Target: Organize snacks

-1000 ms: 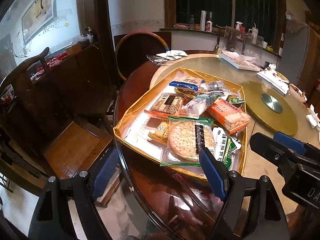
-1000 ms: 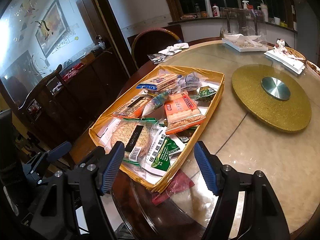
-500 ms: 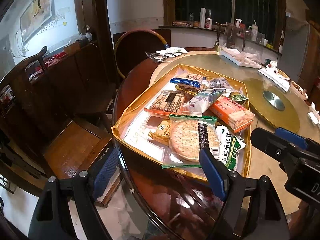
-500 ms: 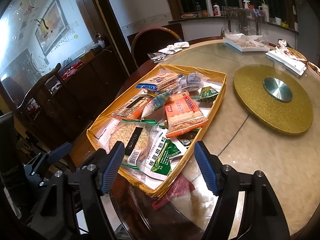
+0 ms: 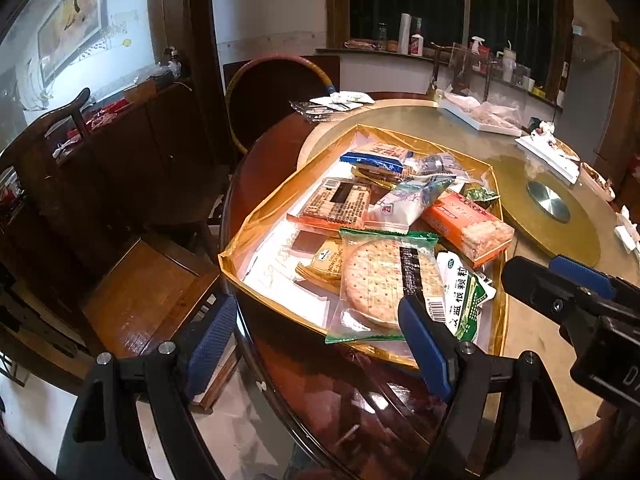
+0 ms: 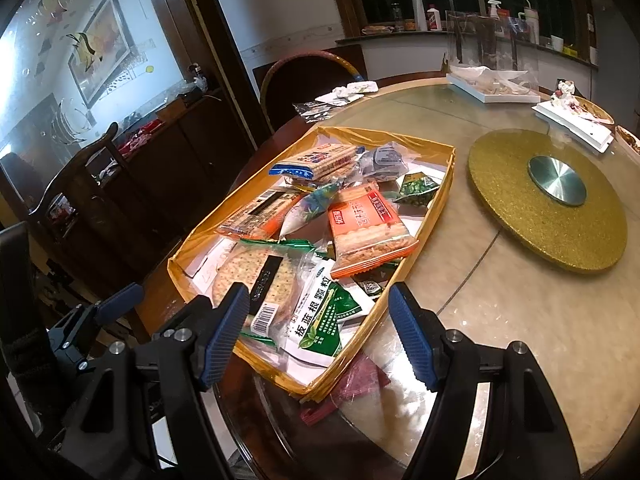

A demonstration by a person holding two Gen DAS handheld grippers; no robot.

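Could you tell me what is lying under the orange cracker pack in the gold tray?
The orange cracker pack rests on a green-and-white sachet and a small dark packet in the gold tray. Whatever lies under its middle is covered.

Snacks (image 5: 384, 276) in tray (image 5: 256, 232); turntable (image 5: 560, 216) right.

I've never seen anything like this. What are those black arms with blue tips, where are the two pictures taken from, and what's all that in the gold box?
No robot here: a person holds a two-finger tool in each hand, with a camera on each looking along the fingers. One picture comes from the left gripper, the other from the right gripper. Both are open and hold nothing. On the round table sits a gold tray piled with snacks: a round cracker pack, an orange biscuit pack, a green-white sachet.
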